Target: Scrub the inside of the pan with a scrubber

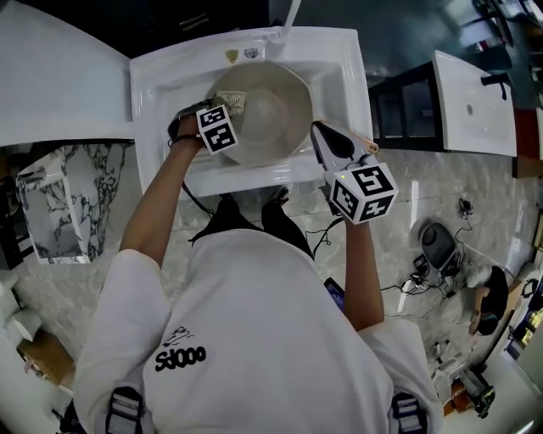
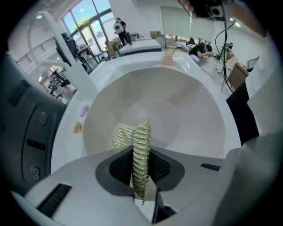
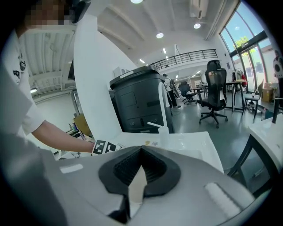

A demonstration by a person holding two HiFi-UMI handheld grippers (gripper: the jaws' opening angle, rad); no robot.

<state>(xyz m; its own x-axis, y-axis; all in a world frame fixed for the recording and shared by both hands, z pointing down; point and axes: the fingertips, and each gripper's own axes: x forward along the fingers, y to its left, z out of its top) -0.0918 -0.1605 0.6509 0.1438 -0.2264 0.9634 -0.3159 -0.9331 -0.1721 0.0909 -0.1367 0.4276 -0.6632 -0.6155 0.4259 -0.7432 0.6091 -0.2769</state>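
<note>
A cream pan [image 1: 276, 114] lies in the white sink [image 1: 344, 68]. My left gripper [image 1: 231, 106] reaches into the pan's left side, shut on a green-yellow mesh scrubber [image 1: 237, 101]. In the left gripper view the scrubber [image 2: 140, 150] stands on edge between the jaws of that gripper [image 2: 141, 174], over the pan's inside [image 2: 177, 110]. My right gripper [image 1: 339, 144] is at the sink's right front corner, shut on the pan's tan handle [image 1: 366, 141]. In the right gripper view the handle [image 3: 138, 185] shows as a pale strip pinched in the right gripper [image 3: 139, 174].
A faucet [image 1: 293, 13] rises behind the sink. A white counter [image 1: 59, 76] lies to the left, a marble-patterned block [image 1: 51, 203] below it. A second white basin [image 1: 475, 102] stands at the right. Cables [image 1: 416, 284] trail on the floor. A black bin [image 3: 137, 101] stands beyond the sink.
</note>
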